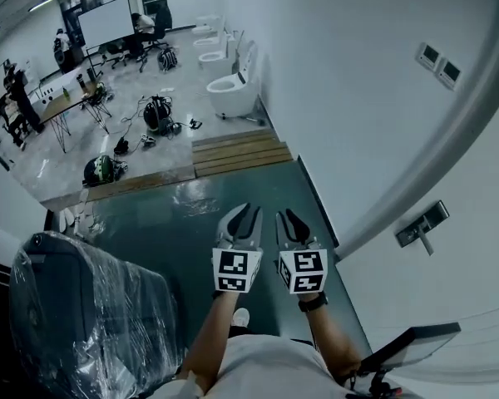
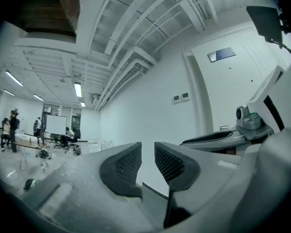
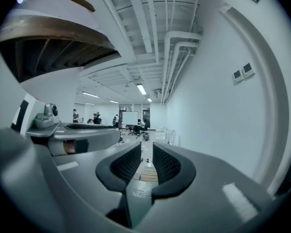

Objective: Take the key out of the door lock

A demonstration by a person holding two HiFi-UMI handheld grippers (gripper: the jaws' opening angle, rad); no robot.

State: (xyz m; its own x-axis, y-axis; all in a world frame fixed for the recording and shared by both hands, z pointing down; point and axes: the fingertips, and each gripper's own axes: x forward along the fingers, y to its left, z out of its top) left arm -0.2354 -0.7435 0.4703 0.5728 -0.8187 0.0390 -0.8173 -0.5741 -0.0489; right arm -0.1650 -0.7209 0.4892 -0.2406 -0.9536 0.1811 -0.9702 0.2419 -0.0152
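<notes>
Both grippers are held side by side in front of me over the dark green floor, and both point away from me. My left gripper (image 1: 248,215) (image 2: 147,153) stands open with a narrow gap and nothing between its ribbed pads. Just to its right, my right gripper (image 1: 289,219) (image 3: 146,153) is open the same way and also empty. The white door (image 1: 474,248) is to my right, well apart from both grippers. On it sits a metal handle with its lock plate (image 1: 422,225). I cannot make out a key there.
A plastic-wrapped chair (image 1: 91,306) stands at my left. Ahead lie a wooden step (image 1: 237,152), white toilets (image 1: 233,90) along the wall, and bags (image 1: 158,115) on the floor. Wall switches (image 1: 439,63) are up right. People and tables (image 1: 62,102) are far back. A dark screen (image 1: 407,347) juts in at lower right.
</notes>
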